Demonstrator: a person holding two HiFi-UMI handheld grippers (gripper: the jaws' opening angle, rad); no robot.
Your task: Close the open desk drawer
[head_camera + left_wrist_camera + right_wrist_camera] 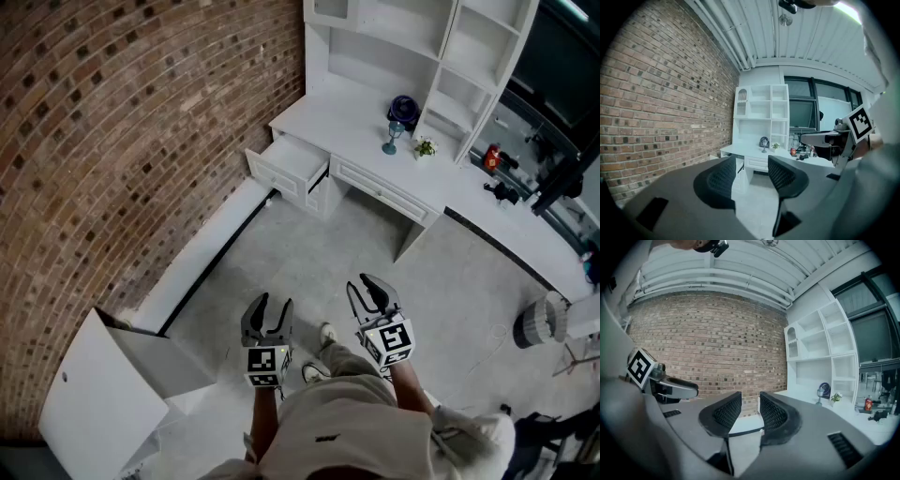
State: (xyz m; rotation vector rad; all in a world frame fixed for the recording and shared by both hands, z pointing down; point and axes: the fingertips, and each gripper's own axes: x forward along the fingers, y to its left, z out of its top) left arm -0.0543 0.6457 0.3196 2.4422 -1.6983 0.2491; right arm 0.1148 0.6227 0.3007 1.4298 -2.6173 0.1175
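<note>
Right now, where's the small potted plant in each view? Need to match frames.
Head view: small potted plant upper right, on the desk, at the foot of the white shelf unit.
Left gripper view: plant near centre, just above the jaws.
Right gripper view: plant far right, mid-height.
Shared landmark: the shelf unit, directly behind the plant in all three.

A brick wall (pixel 122 141) spans nine to twelve o'clock. At one o'clock, a stemmed glass (pixel 391 139), a dark round object (pixel 404 108) and a small plant (pixel 426 147) sit below shelves (pixel 441 37).
</note>
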